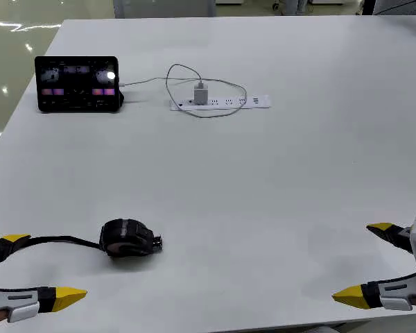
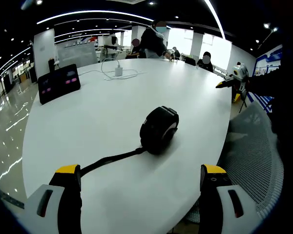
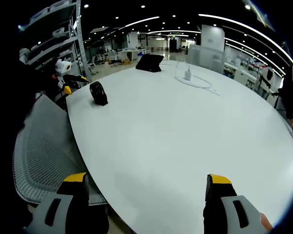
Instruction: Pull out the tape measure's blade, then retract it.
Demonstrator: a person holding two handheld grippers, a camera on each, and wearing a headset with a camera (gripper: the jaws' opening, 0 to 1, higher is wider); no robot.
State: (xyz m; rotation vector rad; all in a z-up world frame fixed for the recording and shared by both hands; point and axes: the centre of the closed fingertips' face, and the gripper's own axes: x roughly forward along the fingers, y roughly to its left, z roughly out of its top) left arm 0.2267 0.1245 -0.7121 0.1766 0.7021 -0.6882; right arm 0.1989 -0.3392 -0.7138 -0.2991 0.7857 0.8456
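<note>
My left claw (image 1: 45,267) is wide open and holds nothing. My right claw (image 1: 364,262) is wide open too, with nothing in it. Both are at the near edge of the bench (image 1: 263,180), well apart, with wide white top between them. The tape (image 1: 128,238) lies just ahead of the left claw. Its strap (image 1: 55,241) runs back toward one jaw. A tablet (image 1: 78,84) and a power strip (image 1: 222,103) sit far back.

Compact, rounded black tape measure case (image 1: 128,238) with a grey side panel, resting on the white tabletop (image 1: 263,180) near the front edge, toward the left. Trailing from it, a thin black strap (image 1: 62,241), lying flat on the surface and running leftward.
</note>
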